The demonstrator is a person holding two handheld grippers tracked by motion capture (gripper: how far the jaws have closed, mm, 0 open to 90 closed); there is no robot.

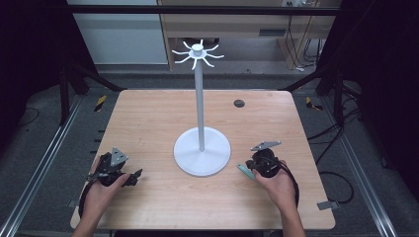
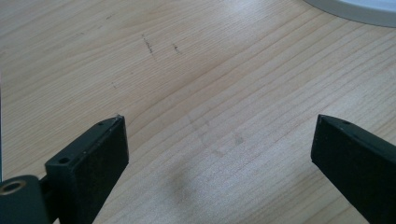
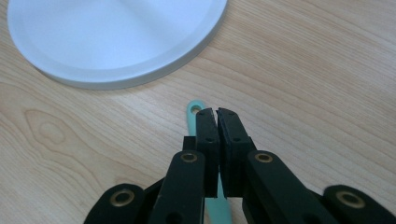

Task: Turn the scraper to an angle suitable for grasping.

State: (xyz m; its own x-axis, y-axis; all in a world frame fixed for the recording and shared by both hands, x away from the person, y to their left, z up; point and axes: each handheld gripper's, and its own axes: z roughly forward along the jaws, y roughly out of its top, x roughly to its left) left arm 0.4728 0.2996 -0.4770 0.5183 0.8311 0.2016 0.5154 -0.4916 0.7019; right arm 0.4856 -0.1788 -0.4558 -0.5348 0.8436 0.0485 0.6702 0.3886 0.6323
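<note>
A white stand (image 1: 200, 98) rises from a round base (image 1: 202, 150) at the table's middle, with several hooks (image 1: 197, 53) fanned out at its top. Near the front left, my left gripper (image 1: 129, 177) hovers over bare wood with its jaws wide open (image 2: 219, 154) and nothing between them. My right gripper (image 1: 249, 168) is front right of the base, its jaws shut together (image 3: 217, 116). A thin teal strip with a hole at its tip (image 3: 194, 111) lies on the table under those jaws and pokes out to their left (image 1: 245, 171). Nothing shows between the pads.
The base's rim (image 3: 140, 77) lies just ahead of the right gripper and shows as a sliver (image 2: 355, 11) at the top right of the left gripper view. A dark round grommet (image 1: 239, 103) is set in the wooden table (image 1: 148, 118) at the back right.
</note>
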